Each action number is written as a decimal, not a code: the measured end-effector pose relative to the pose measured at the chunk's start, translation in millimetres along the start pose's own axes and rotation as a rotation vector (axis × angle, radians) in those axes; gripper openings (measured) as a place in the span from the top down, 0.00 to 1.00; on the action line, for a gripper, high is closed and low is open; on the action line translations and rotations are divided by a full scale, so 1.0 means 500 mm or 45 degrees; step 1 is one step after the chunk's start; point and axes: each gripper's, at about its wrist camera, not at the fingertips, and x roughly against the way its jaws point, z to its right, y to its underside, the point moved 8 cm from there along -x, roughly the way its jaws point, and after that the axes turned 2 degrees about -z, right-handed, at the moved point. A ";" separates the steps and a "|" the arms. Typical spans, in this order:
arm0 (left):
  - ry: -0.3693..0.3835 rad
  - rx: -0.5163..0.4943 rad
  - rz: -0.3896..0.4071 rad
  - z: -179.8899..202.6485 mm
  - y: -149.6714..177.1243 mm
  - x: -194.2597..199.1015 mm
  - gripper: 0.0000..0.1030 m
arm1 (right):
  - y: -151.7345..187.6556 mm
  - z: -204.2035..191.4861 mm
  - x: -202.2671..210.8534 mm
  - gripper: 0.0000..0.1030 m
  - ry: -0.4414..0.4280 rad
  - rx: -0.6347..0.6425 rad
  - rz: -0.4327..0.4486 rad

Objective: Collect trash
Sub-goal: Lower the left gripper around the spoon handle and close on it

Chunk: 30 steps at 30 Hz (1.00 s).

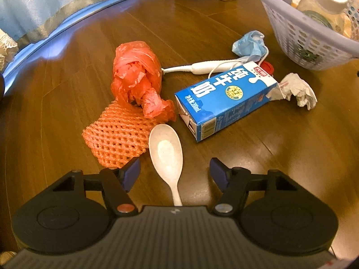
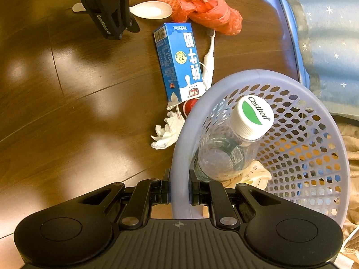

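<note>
**Taking the spoon by its handle**

Dark wooden floorboards carry everything here, with a blue-edged starry cloth along one side.

I judge the white spoon (image 1: 166,154) is next: it lies flat on the floor, bowl facing up, right between my left gripper's (image 1: 175,172) spread fingers, handle running back under the gripper body. To take it well I would close on the narrow neck rather than the wide bowl, and keep low so the pads meet the handle's sides instead of skidding over it.

Just beside the bowl lies the orange foam net (image 1: 116,139), with the red plastic bag (image 1: 136,78) on its far edge; I should not snag either. Farther along lie the blue milk carton (image 1: 226,98), a white toothbrush (image 1: 208,67), a crumpled tissue (image 1: 298,89) and a blue face mask (image 1: 249,43).

My right gripper (image 2: 179,190) is pinching the rim of the lilac basket (image 2: 179,134), which holds a clear bottle (image 2: 233,145); I would hold it steady near the carton.
</note>
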 end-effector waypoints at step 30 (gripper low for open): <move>0.034 0.001 0.037 0.000 -0.008 -0.006 0.75 | -0.001 0.002 0.002 0.91 0.000 -0.008 -0.001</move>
